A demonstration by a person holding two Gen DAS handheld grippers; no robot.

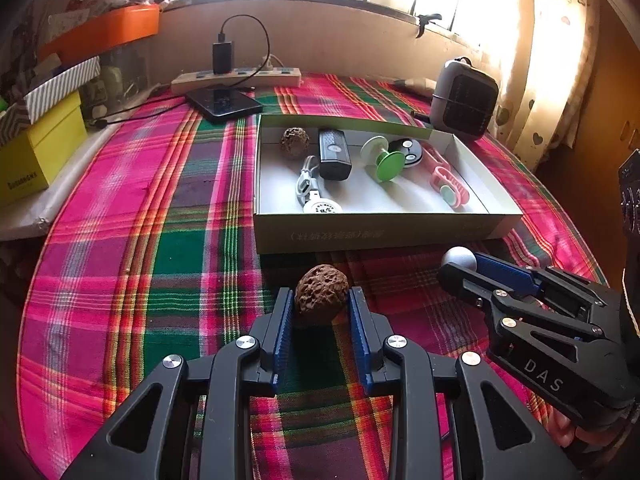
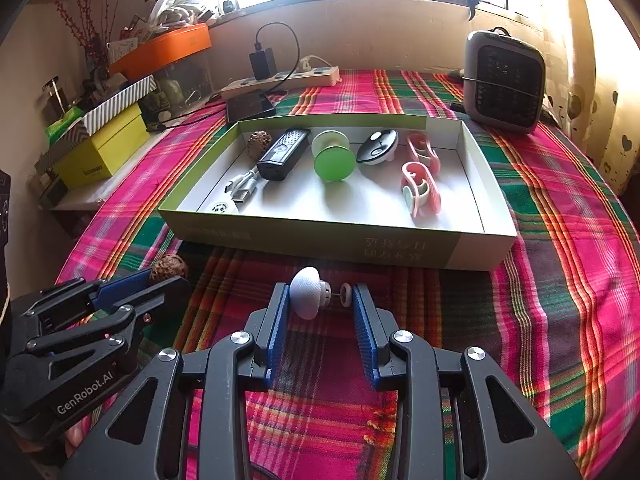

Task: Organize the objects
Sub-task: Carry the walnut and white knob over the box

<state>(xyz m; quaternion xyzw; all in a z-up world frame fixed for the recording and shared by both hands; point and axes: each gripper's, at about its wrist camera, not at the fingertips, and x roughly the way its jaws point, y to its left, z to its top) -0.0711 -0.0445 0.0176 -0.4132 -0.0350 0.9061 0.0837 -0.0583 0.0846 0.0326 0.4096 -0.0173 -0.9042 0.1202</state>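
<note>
Now gripping hard, light walnut (image 1: pixel 321 294) across middle with left gripper (image 1: pixel 322 308); pinching wobbly white spool (image 2: pixel 310 298) end-to-end with right gripper (image 2: pixel 320 300), near box (image 2: pixel 320 236).

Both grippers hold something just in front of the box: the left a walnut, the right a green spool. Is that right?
Not quite. The right gripper holds a white spool, not a green one, as the right wrist view shows. The green spool lies inside the box. The left gripper does hold a walnut.
</note>
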